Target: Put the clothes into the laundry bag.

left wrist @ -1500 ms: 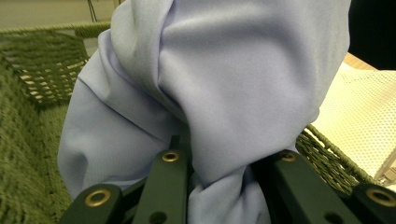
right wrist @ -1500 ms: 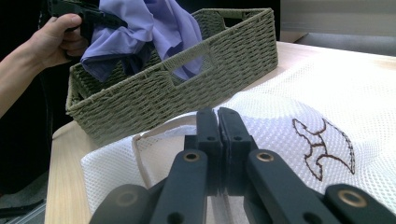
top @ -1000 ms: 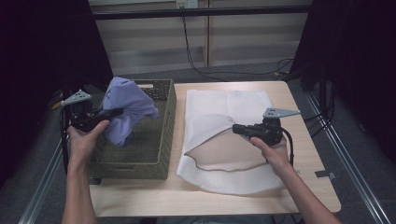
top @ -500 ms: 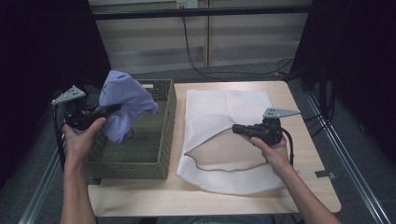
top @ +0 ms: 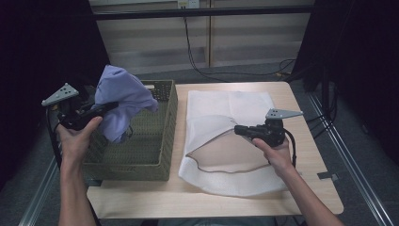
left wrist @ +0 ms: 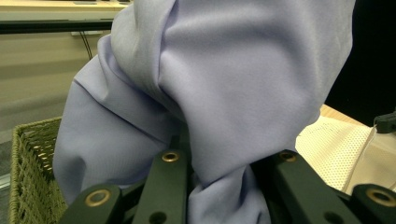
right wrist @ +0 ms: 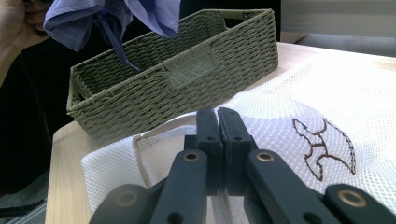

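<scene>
Lying flat on the table [top: 310,160], right of the woven basket [top: 141,155], the white mesh bag [top: 226,108] has its upper layer clamped in the right gripper [top: 241,130]. The left gripper [top: 106,108], jaws clamped on the lavender garment [top: 122,94], holds it above the basket's left side.

No readable text, labels, brand names or numbers in any view. The one mark present is a dark brown stitched emblem [right wrist: 323,145] on the white mesh bag [right wrist: 373,102], seen in the right gripper view: curved outline shapes, not letters, not legible as a word. Same bag in the high view shows no writing.
</scene>
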